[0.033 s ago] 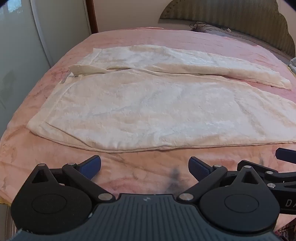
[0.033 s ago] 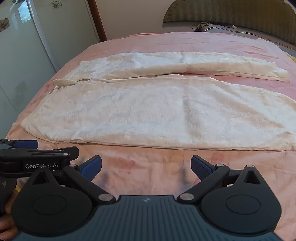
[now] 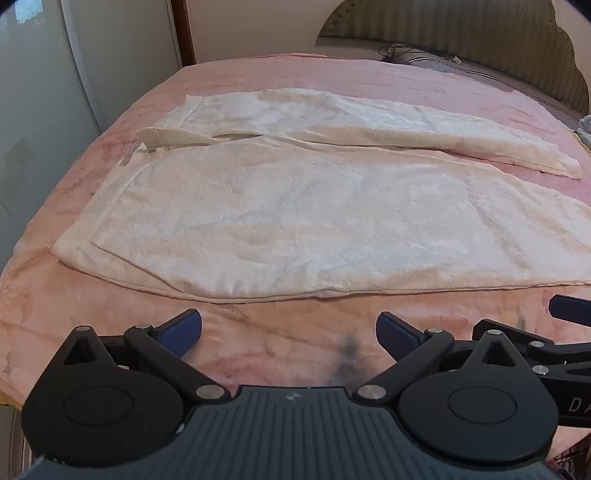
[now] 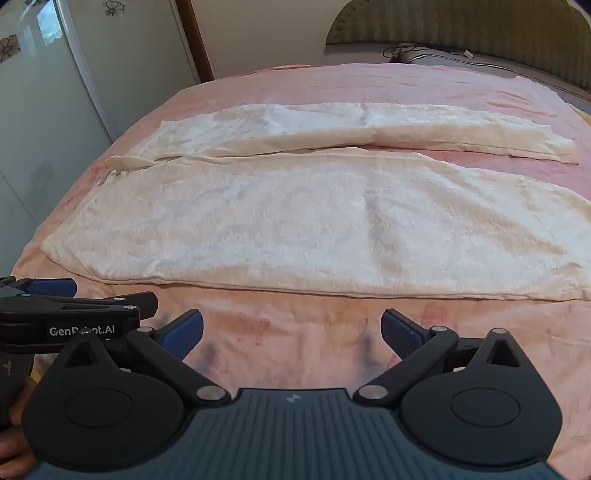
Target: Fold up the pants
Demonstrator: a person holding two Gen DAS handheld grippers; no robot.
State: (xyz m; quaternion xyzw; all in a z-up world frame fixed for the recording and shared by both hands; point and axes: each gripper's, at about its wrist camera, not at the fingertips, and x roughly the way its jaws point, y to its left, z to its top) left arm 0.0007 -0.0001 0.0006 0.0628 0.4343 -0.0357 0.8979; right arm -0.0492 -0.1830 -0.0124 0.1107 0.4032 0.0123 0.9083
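Note:
Cream-white pants (image 3: pixel 295 221) lie spread flat on the pink bed cover (image 3: pixel 277 74), waist to the left and both legs running right. The fly flap at the waist is turned up. My left gripper (image 3: pixel 288 332) hangs open over bare cover, just short of the near hem of the pants, with nothing between its blue pads. In the right wrist view the pants (image 4: pixel 295 229) lie the same way, and my right gripper (image 4: pixel 291 332) is open and empty in front of the near leg. The left gripper (image 4: pixel 74 310) shows beside it at the left edge.
Pale wardrobe doors (image 3: pixel 55 92) stand along the left of the bed. A padded headboard (image 3: pixel 443 26) and a pillow with a cable (image 3: pixel 424 59) are at the far end. A hand (image 4: pixel 11 443) shows at the lower left of the right wrist view.

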